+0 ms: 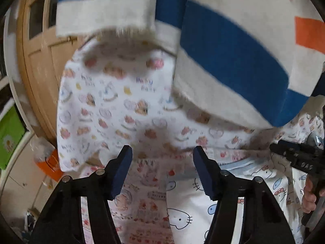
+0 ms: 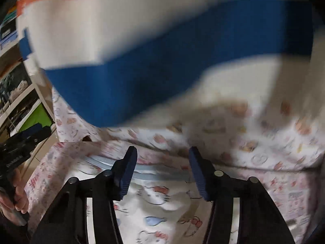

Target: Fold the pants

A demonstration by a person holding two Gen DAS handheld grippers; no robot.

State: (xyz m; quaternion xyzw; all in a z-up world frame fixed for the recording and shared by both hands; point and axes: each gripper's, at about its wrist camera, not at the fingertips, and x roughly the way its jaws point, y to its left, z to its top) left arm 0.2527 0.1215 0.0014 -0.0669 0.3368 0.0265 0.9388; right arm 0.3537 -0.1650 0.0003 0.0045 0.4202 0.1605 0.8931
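White pants with a cat-face print and a light blue waistband lie flat under both grippers, on a pink-printed cloth. My left gripper hangs just above them, jaws apart, nothing between the pads. My right gripper stands the same way over the waistband, open and holding nothing. Each gripper shows at the edge of the other's view: the right gripper with its hand, the left gripper with its hand. Both pictures are blurred.
Beyond the pants lies a white cloth with a bear print. A thick blue, white and orange striped fabric is piled on it and fills the top of the right wrist view. A wooden door, a green box and shelves stand at the left.
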